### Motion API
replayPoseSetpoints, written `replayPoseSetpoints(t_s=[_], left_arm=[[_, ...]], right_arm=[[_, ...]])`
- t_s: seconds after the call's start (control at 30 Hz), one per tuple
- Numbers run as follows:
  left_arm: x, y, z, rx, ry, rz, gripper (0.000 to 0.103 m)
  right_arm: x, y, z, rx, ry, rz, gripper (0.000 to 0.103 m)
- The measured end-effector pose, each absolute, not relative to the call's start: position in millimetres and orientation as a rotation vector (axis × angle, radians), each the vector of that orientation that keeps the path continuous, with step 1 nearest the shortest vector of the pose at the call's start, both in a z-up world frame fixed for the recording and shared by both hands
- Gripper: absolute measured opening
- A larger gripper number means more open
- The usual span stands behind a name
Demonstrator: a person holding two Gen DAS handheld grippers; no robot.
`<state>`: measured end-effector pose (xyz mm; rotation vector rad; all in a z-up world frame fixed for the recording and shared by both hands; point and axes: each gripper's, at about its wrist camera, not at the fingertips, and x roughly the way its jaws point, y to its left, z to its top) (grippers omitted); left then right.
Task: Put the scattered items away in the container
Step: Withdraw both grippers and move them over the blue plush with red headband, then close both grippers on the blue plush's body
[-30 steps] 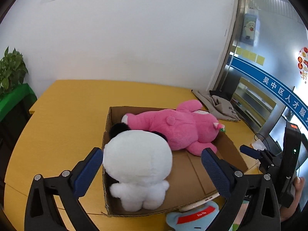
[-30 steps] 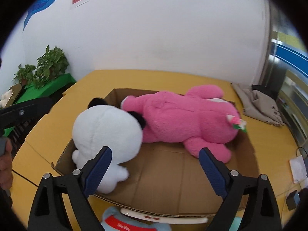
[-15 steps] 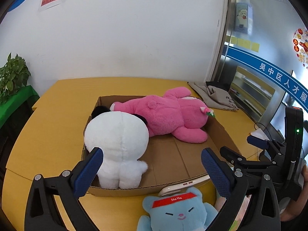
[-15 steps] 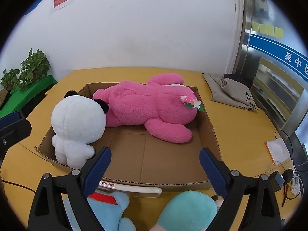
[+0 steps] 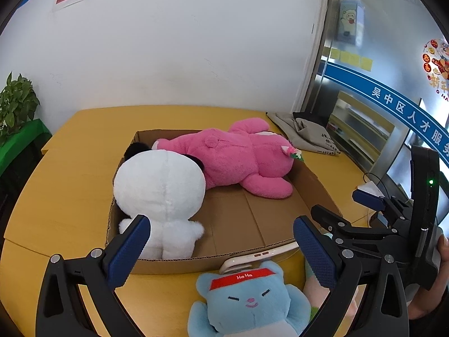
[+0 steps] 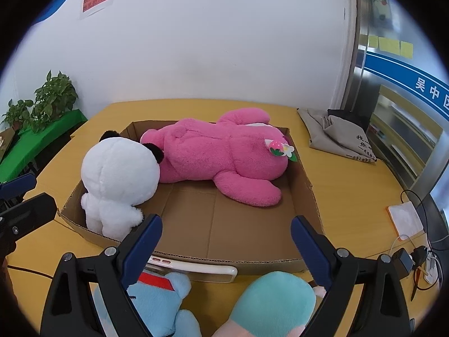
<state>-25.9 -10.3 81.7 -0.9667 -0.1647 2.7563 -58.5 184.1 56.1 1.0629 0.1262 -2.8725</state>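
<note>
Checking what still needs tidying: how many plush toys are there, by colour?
Pink: 1, in the cardboard box
White with black ears: 1, in the box
Light blue: 1, outside
Teal and pink: 1, outside
Total: 4

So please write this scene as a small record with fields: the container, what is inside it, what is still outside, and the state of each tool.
container: open cardboard box on the yellow table
inside: pink plush lying along the far side; white plush with black ears at the left end
outside: light blue plush with red headband and teal plush, both in front of the box; white phone against the front wall
left tool: open, empty
right tool: open, empty
other: grey cloth bag at the far right
</note>
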Motion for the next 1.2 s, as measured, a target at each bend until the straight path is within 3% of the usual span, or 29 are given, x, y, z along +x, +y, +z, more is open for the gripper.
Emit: replayPoseSetpoints(t_s=[0.8, 1.0, 1.2], left_arm=[[-13, -15, 70, -1.02, -0.19, 2.684, 0.103], [-7, -33, 47, -1.116, -0.273, 2.595, 0.103], [-7, -41, 7, -1.246, -0.383, 2.422, 0.103]], right_arm=[[-45, 184, 52, 1.086, 0.094, -2.83, 0.094], [-22, 187, 49, 1.068, -0.001, -2.677, 0.094], [2, 178, 10, 1.197, -0.06, -2.432, 0.094]])
